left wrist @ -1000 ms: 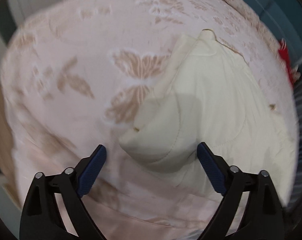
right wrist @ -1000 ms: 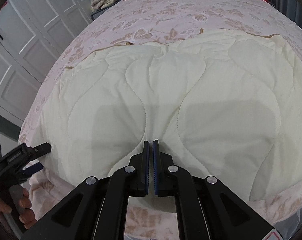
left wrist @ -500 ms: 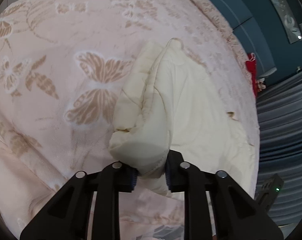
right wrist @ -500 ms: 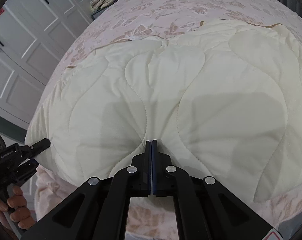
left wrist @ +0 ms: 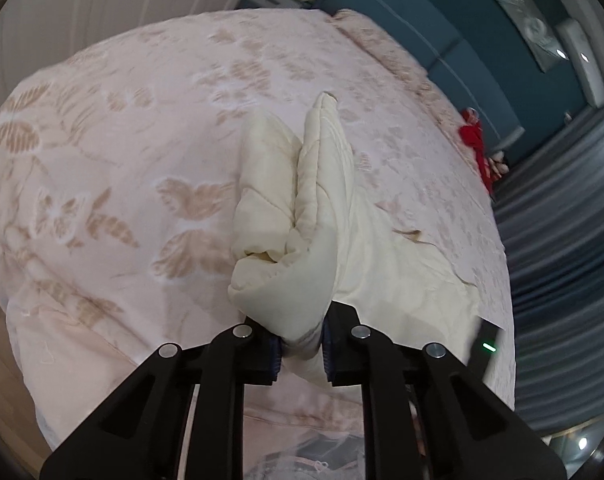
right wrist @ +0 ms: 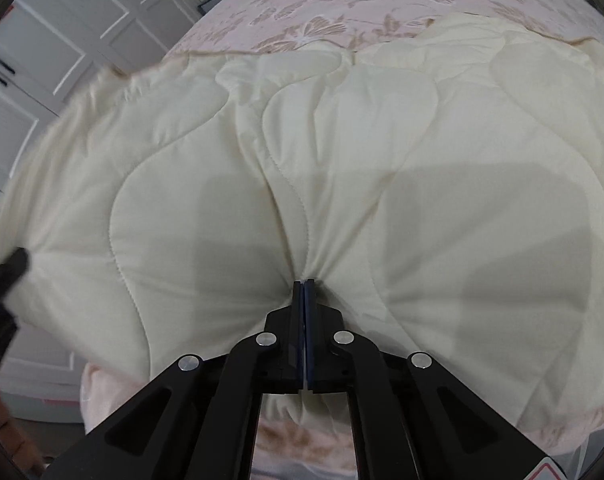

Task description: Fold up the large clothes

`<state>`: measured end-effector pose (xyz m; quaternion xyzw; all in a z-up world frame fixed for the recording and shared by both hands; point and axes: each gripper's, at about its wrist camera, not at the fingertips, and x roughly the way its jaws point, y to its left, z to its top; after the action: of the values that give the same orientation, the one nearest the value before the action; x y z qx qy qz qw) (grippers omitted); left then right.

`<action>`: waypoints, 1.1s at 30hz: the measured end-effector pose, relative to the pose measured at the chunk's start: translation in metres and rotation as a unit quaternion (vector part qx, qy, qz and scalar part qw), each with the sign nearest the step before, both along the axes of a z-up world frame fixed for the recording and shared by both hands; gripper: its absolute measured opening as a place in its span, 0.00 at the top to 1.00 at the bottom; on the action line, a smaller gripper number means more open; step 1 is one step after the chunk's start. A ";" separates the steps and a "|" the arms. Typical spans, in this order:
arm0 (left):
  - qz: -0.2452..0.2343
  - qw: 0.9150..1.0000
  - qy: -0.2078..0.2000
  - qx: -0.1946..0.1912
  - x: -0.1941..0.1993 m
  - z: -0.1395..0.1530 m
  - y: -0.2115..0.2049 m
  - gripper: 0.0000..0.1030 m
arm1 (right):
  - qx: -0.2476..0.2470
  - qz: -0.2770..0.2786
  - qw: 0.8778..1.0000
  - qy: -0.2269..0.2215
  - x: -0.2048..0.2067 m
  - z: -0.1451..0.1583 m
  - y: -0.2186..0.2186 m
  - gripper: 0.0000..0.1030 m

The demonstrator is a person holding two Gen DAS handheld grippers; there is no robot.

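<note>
**Two pinches on the near edge, ready for the fold**

The cream quilted garment (right wrist: pixel 341 168) lies spread on the bed (left wrist: pixel 114 184), over its pink butterfly-print cover, with the near hem at the bed's edge, where both tools can reach it without leaning across.

The left gripper (left wrist: pixel 300 350) has just been closing, and the frames show a thick bunched corner of the garment between its blue pads, which press into the padding on both sides. The jaws stand narrow rather than fully together because the wad of quilting fills the gap. That corner is raised off the cover and the cloth behind it stands up in a ridge, probably so the layer can be carried over without dragging the bedding.

The right gripper (right wrist: pixel 303 292) has its jaws all but together on a thin pinch of the hem along a stitched seam; creases fan out from that point, which suggests the cloth is under pull. Holding at a seam likely gives a firmer bite than the puffy panels.

With two grips apart along one edge, the hem can stay straight as it travels. The fold itself is not yet made: most of the garment lies flat.
</note>
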<state>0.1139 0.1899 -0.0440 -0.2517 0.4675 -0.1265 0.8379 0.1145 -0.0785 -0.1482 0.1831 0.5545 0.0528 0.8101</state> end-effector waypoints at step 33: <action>-0.222 0.967 -0.108 0.069 -0.056 0.082 -0.220 0.87 | 0.163 -0.042 0.986 0.004 -0.076 -0.016 -0.084 1.00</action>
<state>0.0578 -0.0304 0.0376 -0.0685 0.4260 -0.3030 0.8497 0.0382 -0.1629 -0.1641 0.3355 0.5340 0.1076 0.7686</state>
